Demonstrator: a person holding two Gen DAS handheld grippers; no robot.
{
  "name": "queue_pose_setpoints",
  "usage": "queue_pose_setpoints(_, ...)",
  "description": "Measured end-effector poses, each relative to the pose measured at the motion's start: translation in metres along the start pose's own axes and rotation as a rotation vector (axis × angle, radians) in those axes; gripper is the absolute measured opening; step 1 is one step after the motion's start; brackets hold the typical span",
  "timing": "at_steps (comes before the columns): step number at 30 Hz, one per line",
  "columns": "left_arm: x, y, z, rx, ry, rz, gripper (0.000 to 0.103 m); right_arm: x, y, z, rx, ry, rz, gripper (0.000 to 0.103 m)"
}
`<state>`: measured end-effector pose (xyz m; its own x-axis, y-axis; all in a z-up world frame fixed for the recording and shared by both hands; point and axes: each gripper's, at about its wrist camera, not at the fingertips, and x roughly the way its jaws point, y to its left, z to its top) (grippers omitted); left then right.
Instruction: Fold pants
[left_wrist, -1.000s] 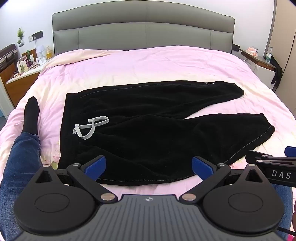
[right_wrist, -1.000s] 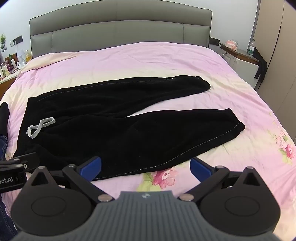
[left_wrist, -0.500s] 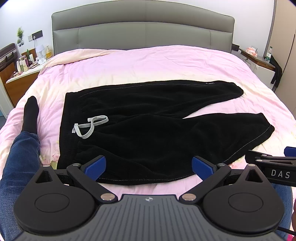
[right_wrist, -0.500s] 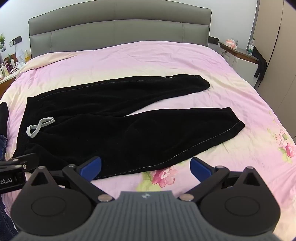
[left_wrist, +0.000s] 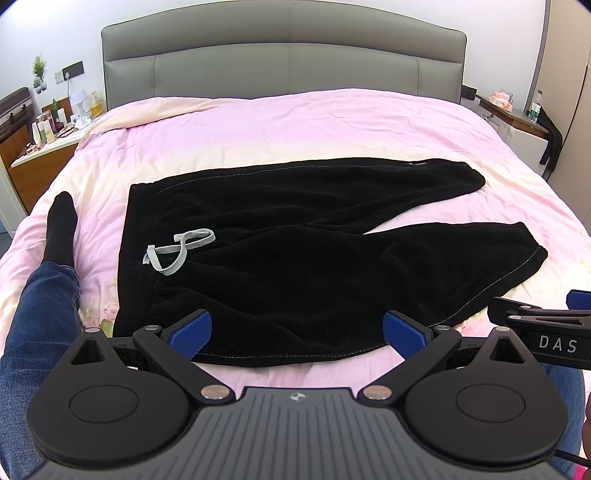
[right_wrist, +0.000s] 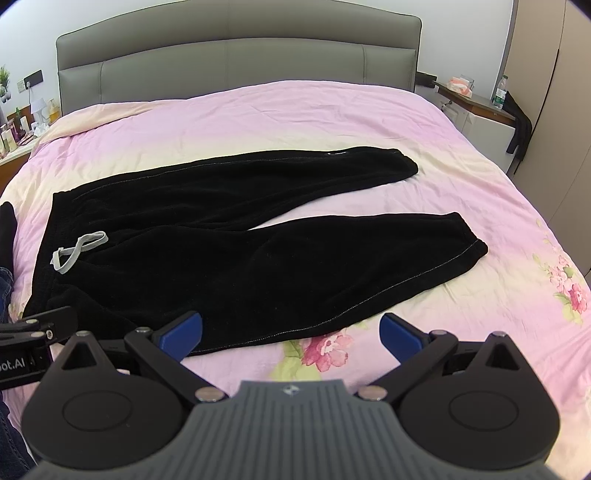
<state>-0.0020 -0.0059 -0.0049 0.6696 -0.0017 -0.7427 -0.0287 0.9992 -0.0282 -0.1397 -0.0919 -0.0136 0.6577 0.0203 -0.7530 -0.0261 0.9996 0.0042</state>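
Black pants (left_wrist: 295, 258) lie flat on the pink bed, waistband at the left with a grey drawstring (left_wrist: 181, 251), both legs spread toward the right. They also show in the right wrist view (right_wrist: 240, 254). My left gripper (left_wrist: 297, 332) is open and empty, hovering over the pants' near edge by the waist. My right gripper (right_wrist: 291, 332) is open and empty, over the near edge of the near leg. Each gripper shows at the edge of the other's view.
The pink floral duvet (left_wrist: 295, 129) covers the bed, with a grey headboard (left_wrist: 284, 55) behind. A person's jeans leg and black sock (left_wrist: 61, 221) rest at the left. Nightstands stand at the left (left_wrist: 44, 140) and right (left_wrist: 517, 118).
Both views have shifted very slightly; the pants lie as before and both grippers stay open.
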Motion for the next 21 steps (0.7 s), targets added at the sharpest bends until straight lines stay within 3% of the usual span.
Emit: queue_pose_setpoints(21, -0.0015, -0.0018, 0.0007, 0.006, 0.001, -0.004, 0.103, -0.0017, 0.0000, 0.0028, 0.007, 0.000, -0.004, 0.098)
